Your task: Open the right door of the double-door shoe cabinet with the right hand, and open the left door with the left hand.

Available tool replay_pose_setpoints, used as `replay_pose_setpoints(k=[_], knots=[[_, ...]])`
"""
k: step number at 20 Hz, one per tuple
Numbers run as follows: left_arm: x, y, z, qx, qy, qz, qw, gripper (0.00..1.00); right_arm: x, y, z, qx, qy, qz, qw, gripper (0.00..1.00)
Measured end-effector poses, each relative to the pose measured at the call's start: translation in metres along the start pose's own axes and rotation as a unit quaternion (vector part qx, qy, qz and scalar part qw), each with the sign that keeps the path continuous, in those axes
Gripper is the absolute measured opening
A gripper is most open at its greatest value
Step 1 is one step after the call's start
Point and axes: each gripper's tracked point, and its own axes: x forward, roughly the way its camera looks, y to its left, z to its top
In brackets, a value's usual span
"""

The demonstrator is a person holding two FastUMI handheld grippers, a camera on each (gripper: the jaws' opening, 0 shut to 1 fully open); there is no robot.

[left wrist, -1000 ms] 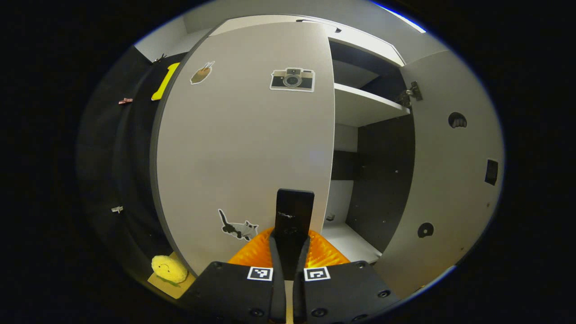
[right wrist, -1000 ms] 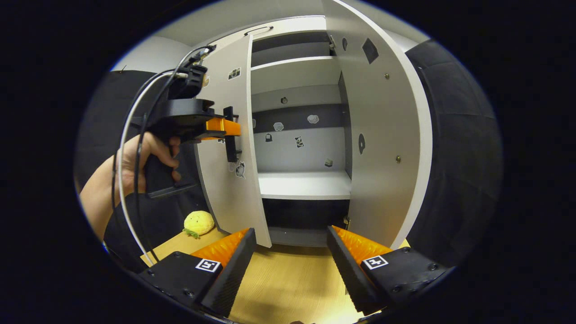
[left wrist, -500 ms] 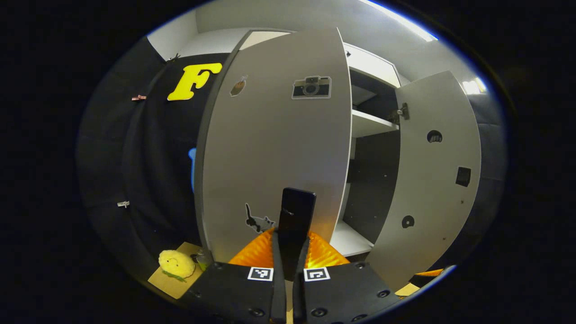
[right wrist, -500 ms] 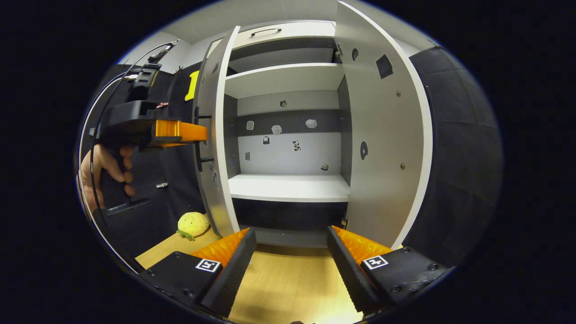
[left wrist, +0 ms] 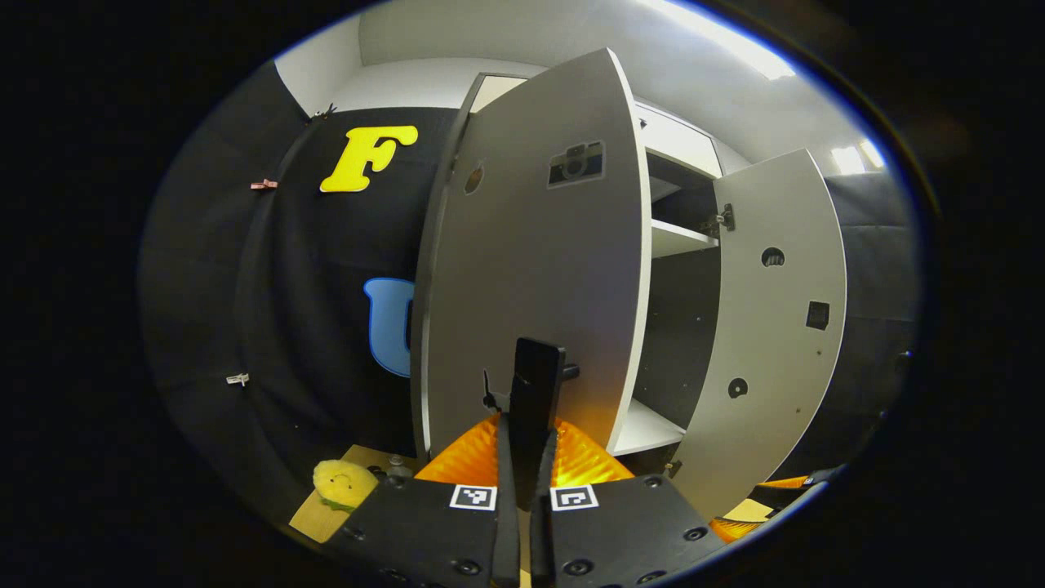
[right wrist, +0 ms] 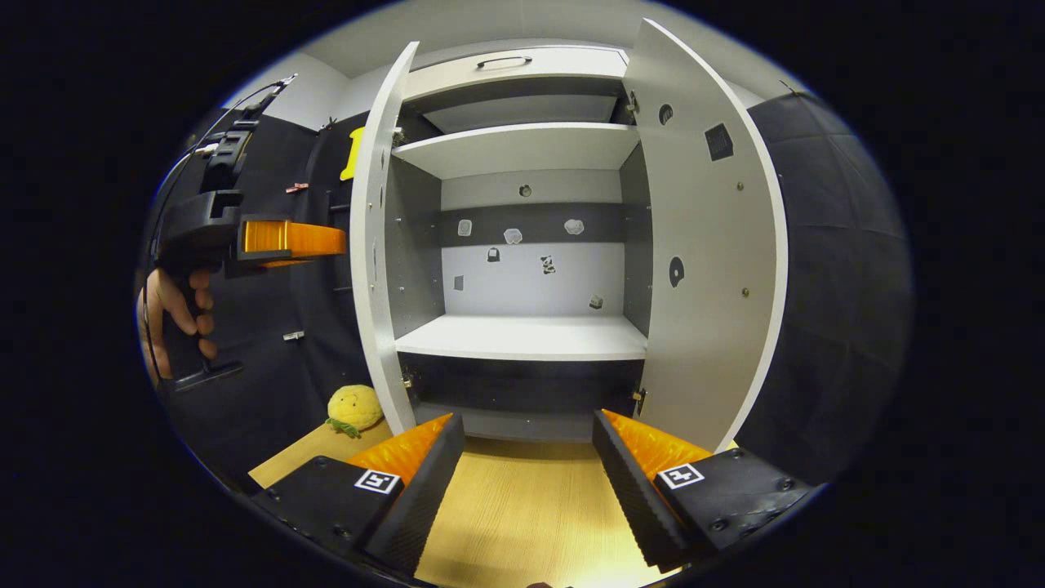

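The white shoe cabinet (right wrist: 522, 335) stands with both doors swung out. The left door (left wrist: 531, 261) carries a black bar handle (left wrist: 535, 380), and my left gripper (left wrist: 525, 429) is shut on that handle. In the right gripper view the left door (right wrist: 369, 245) shows almost edge-on, with the left gripper (right wrist: 326, 240) at its outer face and a hand (right wrist: 175, 302) on its grip. The right door (right wrist: 702, 245) stands wide open, its inner face showing. My right gripper (right wrist: 526, 457) hangs open in front of the cabinet, holding nothing, apart from both doors.
A wooden tabletop (right wrist: 522, 523) lies under the right gripper. A yellow plush toy (right wrist: 355, 406) sits on it left of the cabinet, beyond the left door. Two shelves (right wrist: 522, 147) inside the cabinet hold nothing. Black cloth walls stand on both sides.
The left door has swung further open with the left gripper on its handle, from half open to nearly edge-on. The right door and the open right gripper have barely moved.
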Motion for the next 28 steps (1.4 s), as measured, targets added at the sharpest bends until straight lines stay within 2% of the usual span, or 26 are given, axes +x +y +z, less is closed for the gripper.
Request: replay_pose_setpoints(k=[5, 11, 15, 16, 18, 21, 23, 28], knots=[[-0.008, 0.007, 0.000, 0.007, 0.000, 0.002, 1.000, 0.10, -0.004, -0.002, 0.008, 0.003, -0.013, -0.021, 1.000, 0.99], [-0.020, 0.023, 0.001, 0.019, -0.012, 0.031, 0.999, 0.07, -0.007, -0.007, 0.011, 0.004, -0.015, -0.039, 0.999, 0.98], [-0.027, 0.070, 0.004, 0.013, -0.018, 0.074, 0.997, 0.05, -0.008, -0.005, 0.015, 0.000, -0.017, -0.043, 0.999, 1.00], [-0.031, 0.079, 0.004, 0.008, -0.017, 0.073, 0.997, 0.05, -0.008, -0.005, 0.017, -0.002, -0.018, -0.043, 0.999, 0.99], [-0.037, 0.070, 0.003, -0.032, -0.019, 0.043, 0.998, 0.05, -0.008, -0.006, 0.020, -0.005, -0.016, -0.043, 0.999, 0.99], [-0.042, 0.075, -0.005, -0.022, -0.013, 0.054, 0.998, 0.05, -0.006, -0.007, 0.027, -0.002, -0.008, -0.042, 0.999, 0.98], [-0.053, 0.067, -0.008, -0.020, -0.003, 0.048, 0.999, 0.05, -0.010, -0.015, 0.037, -0.001, -0.018, -0.042, 0.999, 0.99], [-0.093, 0.051, -0.011, -0.022, 0.002, 0.087, 0.996, 0.05, -0.025, -0.044, 0.059, 0.002, -0.043, -0.030, 0.999, 0.97]])
